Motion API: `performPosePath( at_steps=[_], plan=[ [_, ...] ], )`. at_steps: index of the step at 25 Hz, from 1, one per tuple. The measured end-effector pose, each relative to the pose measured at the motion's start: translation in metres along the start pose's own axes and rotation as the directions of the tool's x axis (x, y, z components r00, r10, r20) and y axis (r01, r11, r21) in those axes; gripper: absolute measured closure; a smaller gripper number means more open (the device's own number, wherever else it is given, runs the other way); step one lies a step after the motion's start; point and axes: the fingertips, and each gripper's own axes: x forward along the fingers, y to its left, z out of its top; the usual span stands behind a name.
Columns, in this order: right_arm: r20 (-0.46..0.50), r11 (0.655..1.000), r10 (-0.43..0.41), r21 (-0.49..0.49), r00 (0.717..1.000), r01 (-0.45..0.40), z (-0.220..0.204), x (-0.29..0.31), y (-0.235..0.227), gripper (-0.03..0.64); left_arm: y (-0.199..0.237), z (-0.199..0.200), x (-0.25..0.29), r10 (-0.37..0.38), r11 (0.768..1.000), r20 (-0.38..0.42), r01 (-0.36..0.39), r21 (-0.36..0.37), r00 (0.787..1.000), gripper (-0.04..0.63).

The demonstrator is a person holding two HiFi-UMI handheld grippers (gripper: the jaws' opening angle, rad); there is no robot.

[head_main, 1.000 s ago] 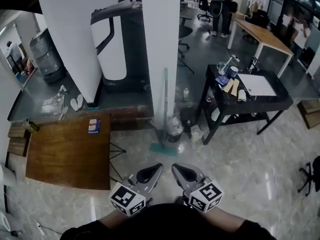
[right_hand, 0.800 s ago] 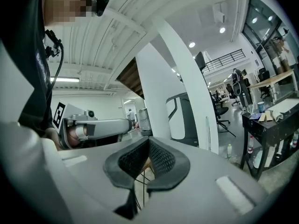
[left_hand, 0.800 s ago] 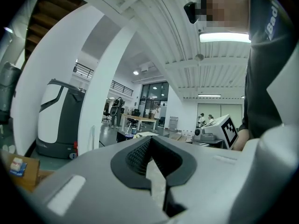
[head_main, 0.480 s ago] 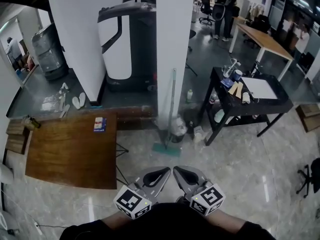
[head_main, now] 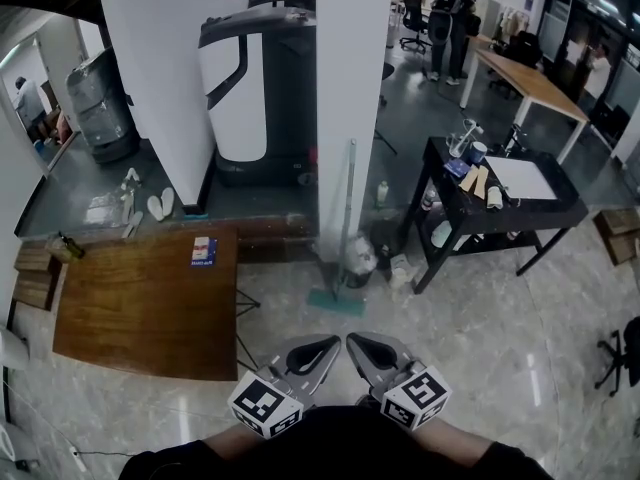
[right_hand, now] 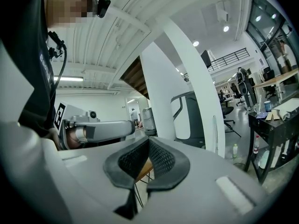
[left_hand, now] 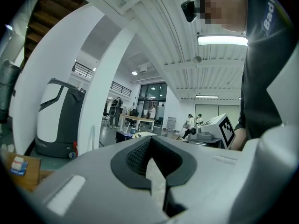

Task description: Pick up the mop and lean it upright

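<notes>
White pillar (head_main: 350, 88) props the mop (head_main: 346, 223) upright, its green head resting on the marble floor (head_main: 480, 348), so the leaning looks done. Left gripper (head_main: 322, 346) and right gripper (head_main: 358, 346), both pinched closed on nothing, sit tucked near the person's body, well apart from it.

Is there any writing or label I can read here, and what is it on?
"Bad", cut off by the picture's edge: on the person's dark shirt.
Small box on the wooden table: print too small to read.
Marker cubes: black-and-white squares only, no words.
</notes>
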Motion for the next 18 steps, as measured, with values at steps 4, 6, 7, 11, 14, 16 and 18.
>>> performPosePath(
  at_steps=[4,6,7,11,14,16,18],
  plan=[
    [-0.002,1.0,0.003,0.005,1.0,-0.003,-0.0015,0.001,-0.0028,0.615,0.0022,0.0015,0.0009,0.007,1.0,-0.001,-0.007,0.001,1.0,0.577],
    [-0.001,1.0,0.005,0.006,1.0,-0.005,-0.0022,0.0029,-0.0039,0.615,0.0044,0.0,0.0009,0.008,1.0,0.003,-0.008,0.001,1.0,0.577],
    [0.0,1.0,0.006,0.005,1.0,-0.006,-0.0022,0.0041,-0.0045,0.615,0.0056,-0.0001,0.0011,0.01,1.0,0.004,-0.01,0.0,1.0,0.577],
    [-0.002,1.0,0.008,0.008,1.0,-0.008,-0.0006,0.0059,-0.0072,0.615,0.0076,0.0029,0.0032,0.017,1.0,0.002,-0.017,0.003,1.0,0.577],
    [0.0,1.0,0.01,0.009,1.0,-0.01,-0.001,0.0066,-0.0089,0.615,0.0083,0.0028,0.0043,0.022,1.0,0.001,-0.022,0.005,1.0,0.577],
    [0.002,1.0,0.014,0.009,1.0,-0.014,-0.0015,0.0065,-0.0095,0.615,0.0081,0.0011,0.0053,0.021,1.0,0.007,-0.021,0.004,1.0,0.577],
    [0.0,1.0,0.014,0.009,1.0,-0.014,-0.0008,0.0059,-0.0097,0.615,0.0074,0.0002,0.0062,0.019,1.0,0.011,-0.019,0.004,1.0,0.577]
  ],
)
